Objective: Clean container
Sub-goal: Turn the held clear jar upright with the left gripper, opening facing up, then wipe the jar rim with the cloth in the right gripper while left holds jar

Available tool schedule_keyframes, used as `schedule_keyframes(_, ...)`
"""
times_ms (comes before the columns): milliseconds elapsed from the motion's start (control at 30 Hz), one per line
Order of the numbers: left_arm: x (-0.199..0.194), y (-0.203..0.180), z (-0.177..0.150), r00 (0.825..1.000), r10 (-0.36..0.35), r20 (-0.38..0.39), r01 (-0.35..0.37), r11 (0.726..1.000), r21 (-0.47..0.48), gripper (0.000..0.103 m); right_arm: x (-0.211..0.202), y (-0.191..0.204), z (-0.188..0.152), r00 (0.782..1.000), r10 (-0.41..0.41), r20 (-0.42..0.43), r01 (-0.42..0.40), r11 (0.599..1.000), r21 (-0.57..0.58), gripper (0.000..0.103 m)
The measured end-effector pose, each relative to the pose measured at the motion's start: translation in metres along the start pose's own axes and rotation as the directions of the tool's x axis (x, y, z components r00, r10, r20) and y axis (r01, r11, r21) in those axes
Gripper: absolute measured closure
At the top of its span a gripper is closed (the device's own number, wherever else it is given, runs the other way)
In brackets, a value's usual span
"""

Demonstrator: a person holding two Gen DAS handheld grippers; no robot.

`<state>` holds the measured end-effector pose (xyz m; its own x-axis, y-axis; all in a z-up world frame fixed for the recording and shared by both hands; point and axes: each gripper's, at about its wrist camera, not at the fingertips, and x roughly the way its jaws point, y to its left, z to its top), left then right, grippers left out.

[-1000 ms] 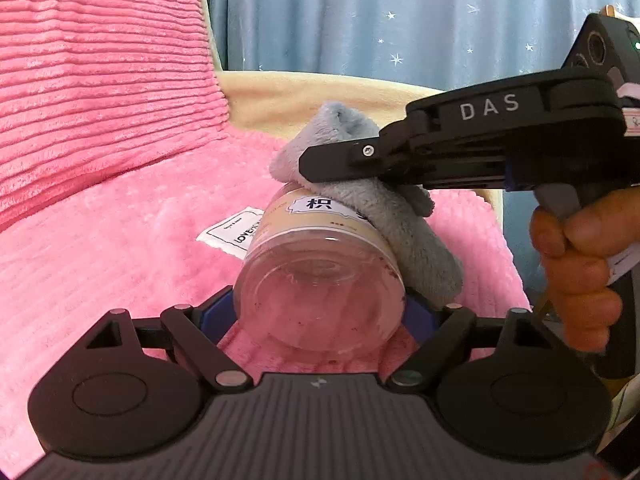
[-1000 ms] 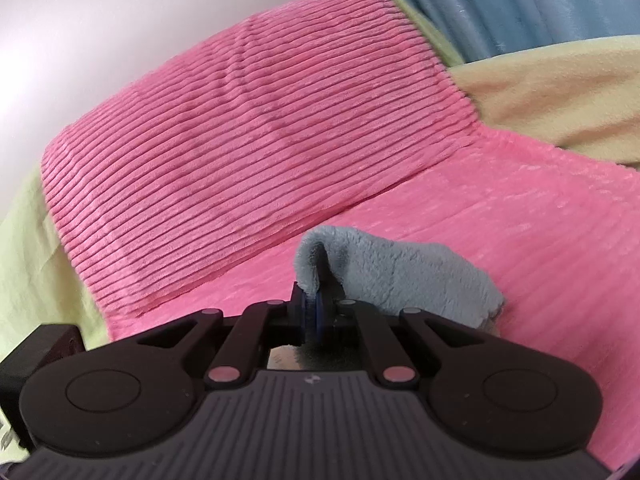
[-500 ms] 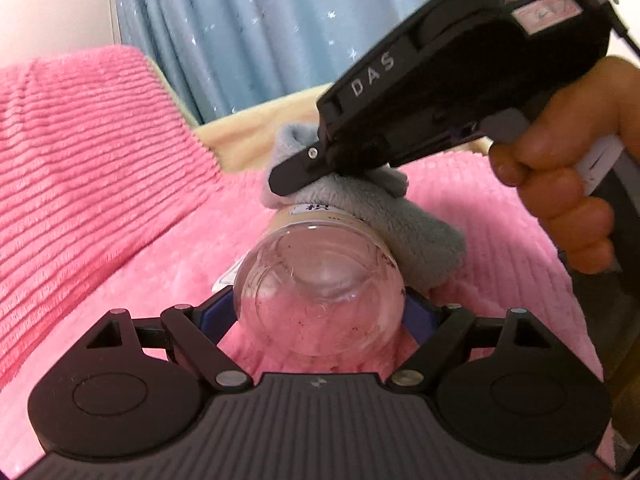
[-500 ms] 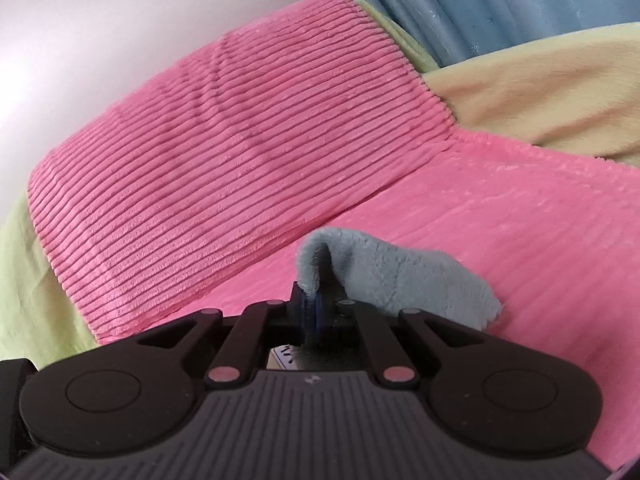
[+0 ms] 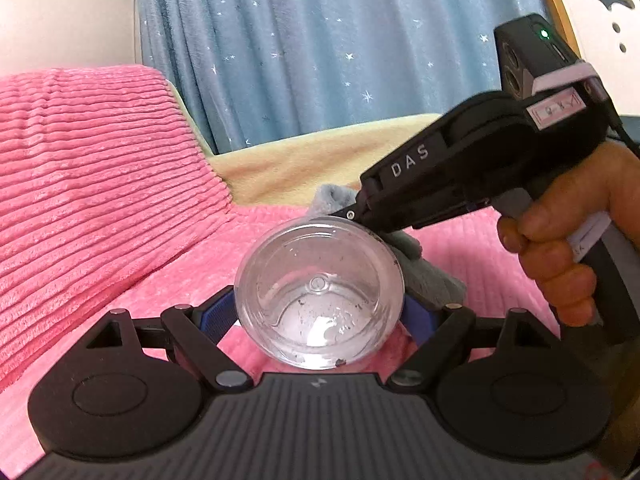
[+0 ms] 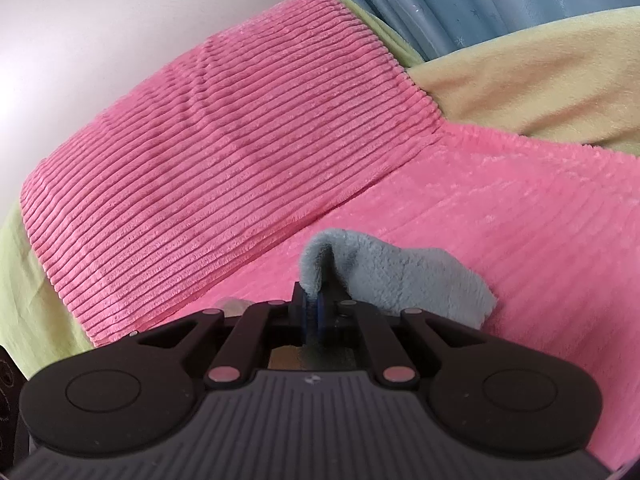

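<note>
A clear plastic container with dark specks inside lies sideways, its round bottom facing the left wrist camera. My left gripper is shut on it, with blue pads pressing on both sides. From the right, my right gripper reaches over the container's far upper edge, shut on a grey fluffy cloth that hangs behind the container. In the right wrist view that gripper pinches a fold of the cloth. The container's far end is hidden.
A pink ribbed blanket covers the surface below, with a pink ribbed cushion at the left. Behind are a beige blanket and a blue star-print curtain. A person's hand holds the right gripper's handle.
The container has tipped so its bottom faces the left camera squarely and its label has gone out of sight. The right gripper with the cloth has swung up and back along the container's far edge.
</note>
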<state>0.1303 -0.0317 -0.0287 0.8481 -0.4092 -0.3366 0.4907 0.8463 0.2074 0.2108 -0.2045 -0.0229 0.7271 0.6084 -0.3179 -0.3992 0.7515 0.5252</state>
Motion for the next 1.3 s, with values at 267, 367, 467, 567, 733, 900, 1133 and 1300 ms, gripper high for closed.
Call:
schedule_keyframes(267, 0.013, 0.008, -0.004, 1.0, 0.02, -0.023, -0.021, 0.999, -0.032, 0.018, -0.002, 0.001, 0.001, 1.0, -0.004, 0.021, 0.004, 1.0, -0.005, 0.099)
schedule_keyframes(367, 0.015, 0.009, -0.006, 1.0, 0.021, -0.022, -0.022, 0.999, -0.049, 0.018, -0.008, 0.005, 0.005, 0.998, 0.026, 0.049, -0.025, 1.0, -0.018, 0.099)
schedule_keyframes(467, 0.016, 0.011, -0.007, 1.0, 0.023, -0.019, -0.024, 0.998, -0.057, 0.018, -0.011, 0.012, 0.006, 0.996, 0.084, 0.036, -0.082, 0.995, -0.052, 0.099)
schedule_keyframes(567, 0.017, 0.012, -0.008, 1.0, 0.024, -0.019, -0.025, 0.998, -0.057, 0.018, -0.01, 0.026, 0.002, 0.995, 0.101, -0.019, -0.103, 0.984, -0.144, 0.099)
schedule_keyframes(733, 0.014, 0.004, -0.007, 0.999, 0.038, -0.024, -0.039, 0.998, -0.057, 0.018, -0.007, 0.043, -0.005, 0.991, 0.055, -0.122, -0.086, 0.96, -0.266, 0.099)
schedule_keyframes(900, 0.014, 0.006, -0.007, 0.999, 0.037, -0.029, -0.039, 0.997, -0.068, 0.018, -0.014, 0.047, -0.004, 0.981, 0.056, -0.188, -0.108, 0.955, -0.277, 0.099)
schedule_keyframes(1133, 0.014, -0.001, -0.008, 0.998, 0.051, -0.03, -0.051, 0.999, -0.006, 0.018, -0.008, 0.052, -0.01, 0.964, 0.136, -0.229, -0.188, 0.956, -0.226, 0.099)
schedule_keyframes(1300, 0.016, 0.001, -0.009, 0.998, 0.049, -0.037, -0.049, 0.999, -0.008, 0.018, 0.011, 0.051, -0.011, 0.97, 0.159, -0.182, -0.192, 0.965, -0.18, 0.101)
